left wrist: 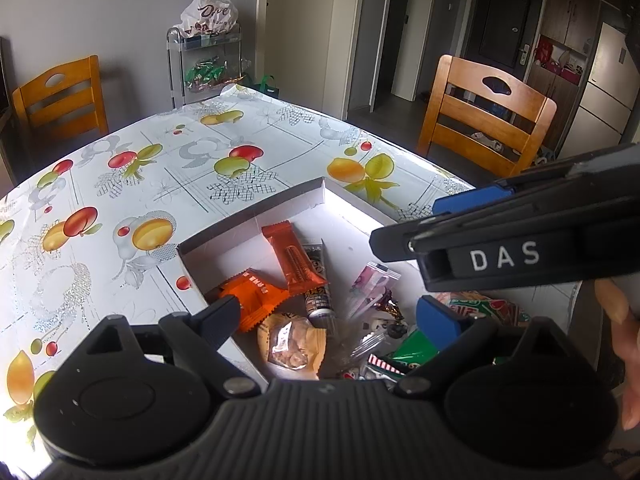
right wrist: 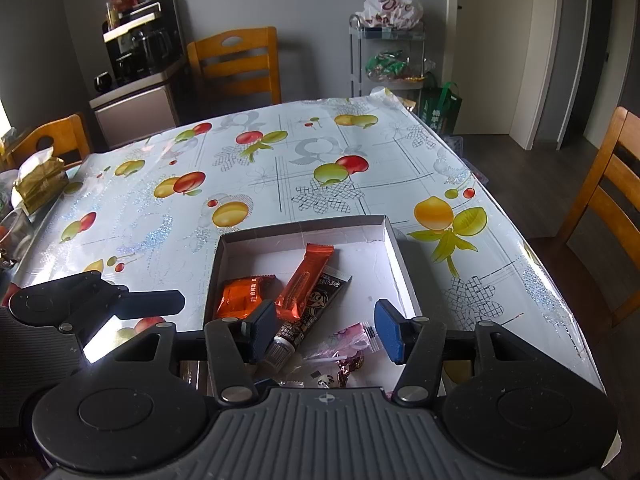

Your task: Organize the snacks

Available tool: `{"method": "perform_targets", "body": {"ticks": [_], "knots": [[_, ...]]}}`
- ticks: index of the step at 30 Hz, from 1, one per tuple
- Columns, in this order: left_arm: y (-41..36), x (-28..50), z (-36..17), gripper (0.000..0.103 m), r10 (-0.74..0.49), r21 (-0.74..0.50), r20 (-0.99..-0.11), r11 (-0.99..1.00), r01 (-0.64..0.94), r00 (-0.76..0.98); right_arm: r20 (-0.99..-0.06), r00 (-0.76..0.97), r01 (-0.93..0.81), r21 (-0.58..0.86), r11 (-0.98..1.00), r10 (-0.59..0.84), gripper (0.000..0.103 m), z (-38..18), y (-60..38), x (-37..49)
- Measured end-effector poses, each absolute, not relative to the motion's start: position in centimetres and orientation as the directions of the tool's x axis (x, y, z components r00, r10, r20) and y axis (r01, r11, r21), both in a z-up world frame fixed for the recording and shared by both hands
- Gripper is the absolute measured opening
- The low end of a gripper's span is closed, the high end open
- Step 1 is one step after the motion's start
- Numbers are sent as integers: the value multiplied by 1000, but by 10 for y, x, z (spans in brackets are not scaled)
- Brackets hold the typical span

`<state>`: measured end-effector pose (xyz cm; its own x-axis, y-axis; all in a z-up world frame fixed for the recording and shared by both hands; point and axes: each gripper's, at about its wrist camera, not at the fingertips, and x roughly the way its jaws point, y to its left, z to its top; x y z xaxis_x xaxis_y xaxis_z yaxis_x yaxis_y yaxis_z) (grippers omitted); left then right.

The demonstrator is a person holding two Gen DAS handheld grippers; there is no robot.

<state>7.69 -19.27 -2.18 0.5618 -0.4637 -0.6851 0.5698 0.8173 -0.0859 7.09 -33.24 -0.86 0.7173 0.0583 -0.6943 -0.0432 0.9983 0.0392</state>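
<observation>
While both grippers are hanging over the near end of the white cardboard tray (right wrist: pixel 394 248), which is sitting on a fruit-print tablecloth (right wrist: pixel 280 168), neither one is holding anything. The right gripper (right wrist: pixel 326 326) is standing part open w/ its blue pads (right wrist: pixel 390 330) apart; between them, lower down in the tray, the long orange wafer bar (right wrist: pixel 306 280) and the dark tube w/ a cartoon face (right wrist: pixel 312 312) are lying loose, the bar crossing over the tube, and no pad is pressing on either. The left gripper (left wrist: pixel 332 312) is also standing open, its dark left finger (left wrist: pixel 218 316) overlapping the corner of the square orange snack packet (left wrist: pixel 256 296) in the left wrist view; can't tell if it's actually touching. That packet is lying at the tray's left wall, beside the wafer bar. Nearer the cams, a clear bag of brownish snacks (left wrist: pixel 290 344), a pink-and-clear wrapper (right wrist: pixel 352 338), small foil-wrapped candies (right wrist: pixel 350 366) and green-and-red packets (left wrist: pixel 476 308) are piling up at the tray's near end. In the left wrist view the right gripper's body, marked DAS (left wrist: pixel 504 256), is crossing in from the right, w/ fingertips of a hand (left wrist: pixel 622 332) showing beside it. Around the table, wooden chairs (left wrist: pixel 484 120) are standing, and a glass-shelf cart (right wrist: pixel 386 56) w/ a white Dove bag (right wrist: pixel 392 4) on top is standing at the wall. A coffee machine (right wrist: pixel 142 36) is sitting on a cabinet at the far left.
</observation>
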Motion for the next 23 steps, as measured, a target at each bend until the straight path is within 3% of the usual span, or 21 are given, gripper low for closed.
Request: {"method": "perform_targets", "body": {"ticks": [21,23], "knots": [[-193,71,-19,96,-449,-74,-676,830,553,584,-692,720,-43,41,998,59,55,-8,-333,69],[-194,71,-19,100,-444,-64,-677,830,554,587,-692,720,-43,42,998,60,55,-7,-333,69]]}}
